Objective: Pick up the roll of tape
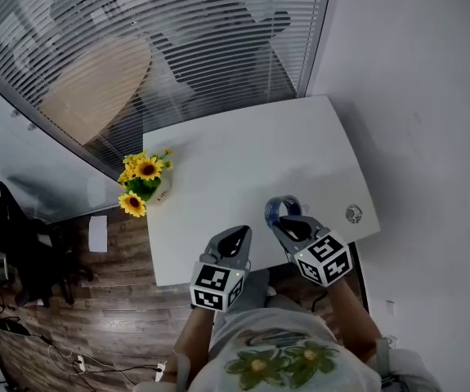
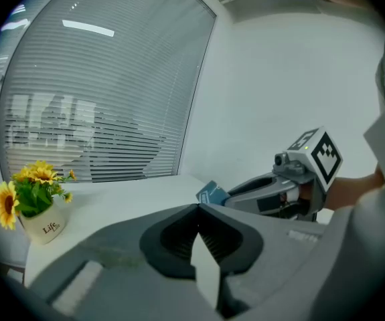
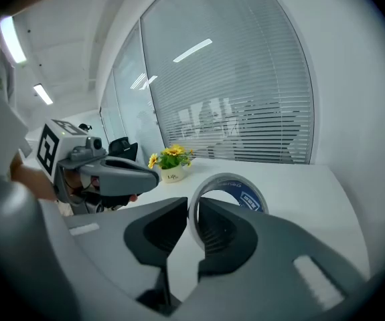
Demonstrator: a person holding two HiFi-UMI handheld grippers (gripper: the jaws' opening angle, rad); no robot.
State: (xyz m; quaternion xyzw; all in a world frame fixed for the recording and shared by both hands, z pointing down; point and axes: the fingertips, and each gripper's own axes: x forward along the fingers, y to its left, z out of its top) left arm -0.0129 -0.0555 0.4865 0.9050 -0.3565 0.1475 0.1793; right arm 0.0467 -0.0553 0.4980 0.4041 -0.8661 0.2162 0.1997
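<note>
The roll of tape (image 3: 236,191) is a clear ring with a blue printed core. It stands on edge in my right gripper (image 3: 193,214), whose jaws are shut on its wall, lifted above the white table (image 1: 243,170). In the head view the roll of tape (image 1: 282,208) pokes out ahead of the right gripper (image 1: 288,223) over the table's near edge. My left gripper (image 1: 236,239) hovers beside it at the near edge, jaws shut and empty. From the left gripper view, a blue corner of the tape (image 2: 211,194) shows at the right gripper's tip.
A small white pot of sunflowers (image 1: 143,182) stands at the table's left edge. A small round object (image 1: 353,213) lies near the right front corner. Window blinds (image 1: 177,31) run behind the table; a white wall (image 1: 414,96) is to the right.
</note>
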